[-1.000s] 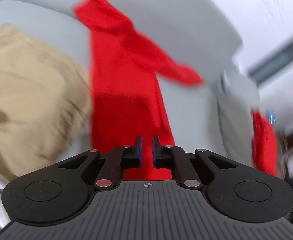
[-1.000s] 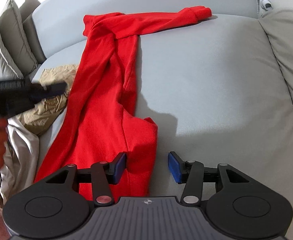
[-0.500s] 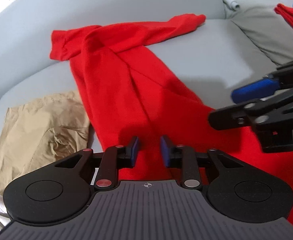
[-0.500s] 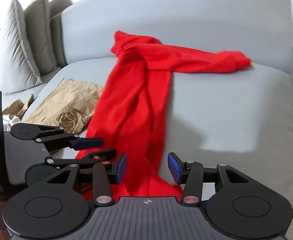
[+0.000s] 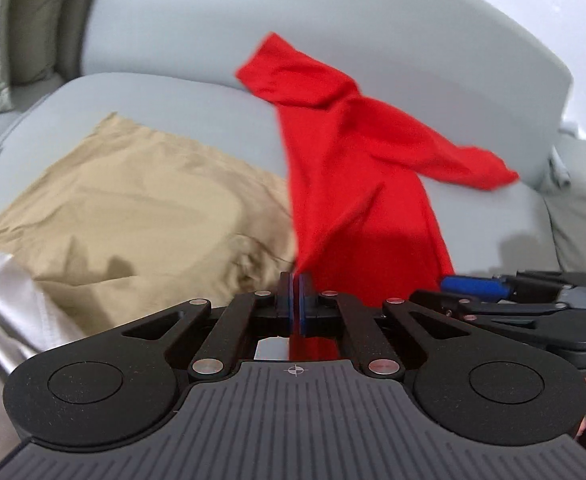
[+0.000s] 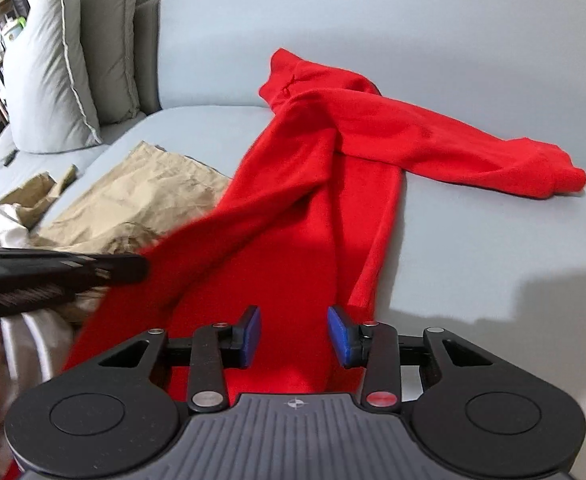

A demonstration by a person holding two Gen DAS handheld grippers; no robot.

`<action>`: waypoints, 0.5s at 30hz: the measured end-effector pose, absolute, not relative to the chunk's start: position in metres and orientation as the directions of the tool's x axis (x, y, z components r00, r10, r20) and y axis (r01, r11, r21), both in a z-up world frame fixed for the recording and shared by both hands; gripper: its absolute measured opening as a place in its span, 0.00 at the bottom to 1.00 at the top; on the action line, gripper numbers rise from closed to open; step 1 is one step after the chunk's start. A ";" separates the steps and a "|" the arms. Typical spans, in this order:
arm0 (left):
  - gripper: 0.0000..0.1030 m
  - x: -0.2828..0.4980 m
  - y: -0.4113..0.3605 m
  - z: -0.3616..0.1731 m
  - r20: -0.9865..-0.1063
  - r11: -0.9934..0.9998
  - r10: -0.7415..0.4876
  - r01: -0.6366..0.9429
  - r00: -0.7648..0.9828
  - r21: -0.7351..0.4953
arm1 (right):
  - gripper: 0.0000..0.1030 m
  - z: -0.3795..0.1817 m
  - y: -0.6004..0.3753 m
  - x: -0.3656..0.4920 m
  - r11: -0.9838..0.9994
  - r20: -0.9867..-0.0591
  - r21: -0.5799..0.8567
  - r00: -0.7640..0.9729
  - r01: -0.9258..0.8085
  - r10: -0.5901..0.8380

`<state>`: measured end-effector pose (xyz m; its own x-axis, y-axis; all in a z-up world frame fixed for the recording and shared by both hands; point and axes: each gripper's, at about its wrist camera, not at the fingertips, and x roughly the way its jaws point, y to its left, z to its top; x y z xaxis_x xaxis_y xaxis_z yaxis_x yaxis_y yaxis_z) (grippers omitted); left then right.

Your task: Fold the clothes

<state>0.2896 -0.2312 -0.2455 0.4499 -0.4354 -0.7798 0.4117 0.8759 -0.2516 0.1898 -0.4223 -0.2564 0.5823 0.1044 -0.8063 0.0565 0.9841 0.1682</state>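
Observation:
A red long-sleeved garment (image 5: 353, 184) lies lengthwise on the grey sofa seat (image 6: 493, 240), one sleeve (image 6: 493, 156) stretched to the right. My left gripper (image 5: 294, 300) is shut on the garment's lower left edge, and a strip of red shows between its blue pads. In the right wrist view the same gripper (image 6: 105, 270) appears blurred at the left, with the red cloth (image 6: 293, 220) pulled up toward it. My right gripper (image 6: 295, 336) hovers over the garment's lower end. Its jaws are closing, with red cloth below the gap and neither pad pressing on it.
A crumpled tan garment (image 5: 133, 208) lies left of the red one, with white cloth (image 5: 17, 300) at its near corner. Grey pillows (image 6: 53, 80) lean at the far left against the curved backrest (image 6: 373, 20). A grey cushion (image 5: 581, 220) sits at the right.
My left gripper has closed onto the red garment's edge and lifted it a little. The right gripper's jaws have narrowed as it slid along the lower end of the garment.

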 end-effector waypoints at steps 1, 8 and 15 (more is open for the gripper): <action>0.02 0.290 -0.231 -0.246 -0.781 0.879 -0.432 0.405 0.451 -0.252 | 0.35 -0.260 -0.425 0.192 0.985 -0.811 0.161 0.578 0.067 0.093; 0.02 0.296 -0.223 -0.248 -0.785 0.896 -0.424 0.336 0.452 -0.290 | 0.07 -0.269 -0.433 0.199 0.960 -0.802 0.269 0.569 0.073 0.182; 0.01 0.301 -0.203 -0.251 -0.762 0.881 -0.474 0.230 0.441 -0.415 | 0.02 -0.254 -0.440 0.194 0.955 -0.781 0.237 0.619 0.176 0.080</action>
